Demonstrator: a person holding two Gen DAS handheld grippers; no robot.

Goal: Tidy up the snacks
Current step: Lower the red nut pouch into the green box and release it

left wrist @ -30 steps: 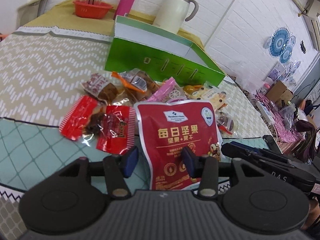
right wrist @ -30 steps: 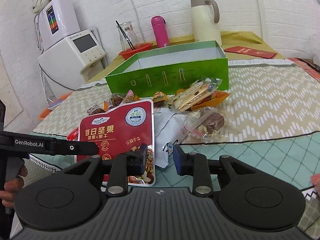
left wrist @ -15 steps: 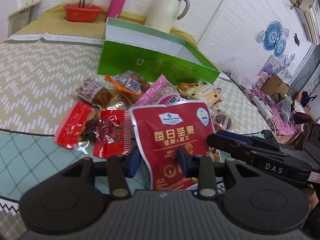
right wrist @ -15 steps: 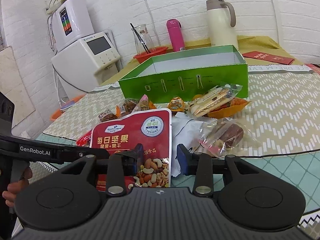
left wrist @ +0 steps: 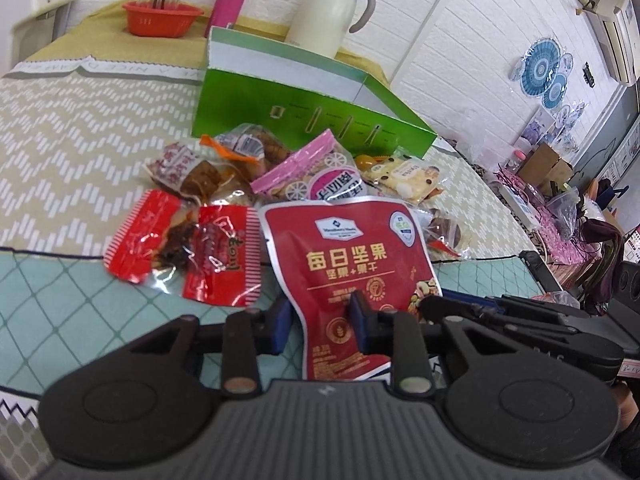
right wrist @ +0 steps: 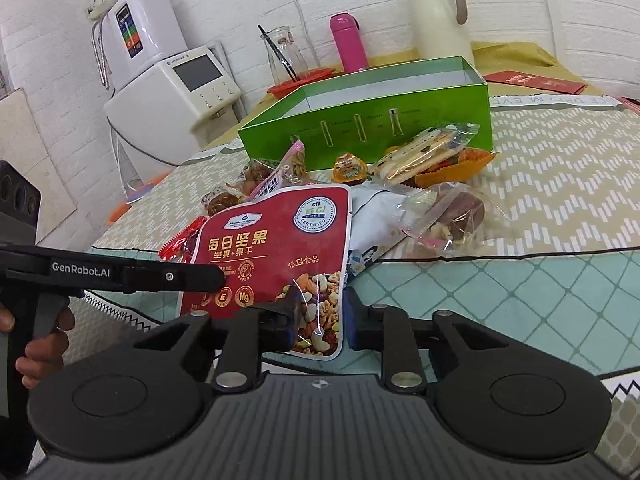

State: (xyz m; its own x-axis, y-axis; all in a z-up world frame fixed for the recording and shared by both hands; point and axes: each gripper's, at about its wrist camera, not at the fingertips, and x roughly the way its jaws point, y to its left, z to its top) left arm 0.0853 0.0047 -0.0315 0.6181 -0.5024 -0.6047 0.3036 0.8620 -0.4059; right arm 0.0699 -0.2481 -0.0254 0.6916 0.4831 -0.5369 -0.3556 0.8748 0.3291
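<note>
A large red nut pouch (left wrist: 352, 264) is lifted at the near side of a snack pile; it also shows in the right wrist view (right wrist: 276, 256). My left gripper (left wrist: 320, 316) straddles its lower left part with jaws partly apart. My right gripper (right wrist: 320, 316) has its jaws around the pouch's lower right corner. The left gripper's arm (right wrist: 116, 274) shows in the right wrist view, and the right gripper's arm (left wrist: 520, 320) in the left wrist view. An open green box (left wrist: 304, 120) stands behind the pile, also seen in the right wrist view (right wrist: 372, 120).
Loose snack packets lie between pouch and box: red packets (left wrist: 188, 252), a pink packet (left wrist: 316, 180), a cracker pack (right wrist: 424, 152), a clear packet (right wrist: 452, 216). A cream jug (right wrist: 438, 16), pink bottle (right wrist: 348, 44) and red basket (left wrist: 162, 18) stand behind the box.
Both grippers have moved in on the red pouch and narrowed around its lower edge. The pouch has risen and tilted more upright.
</note>
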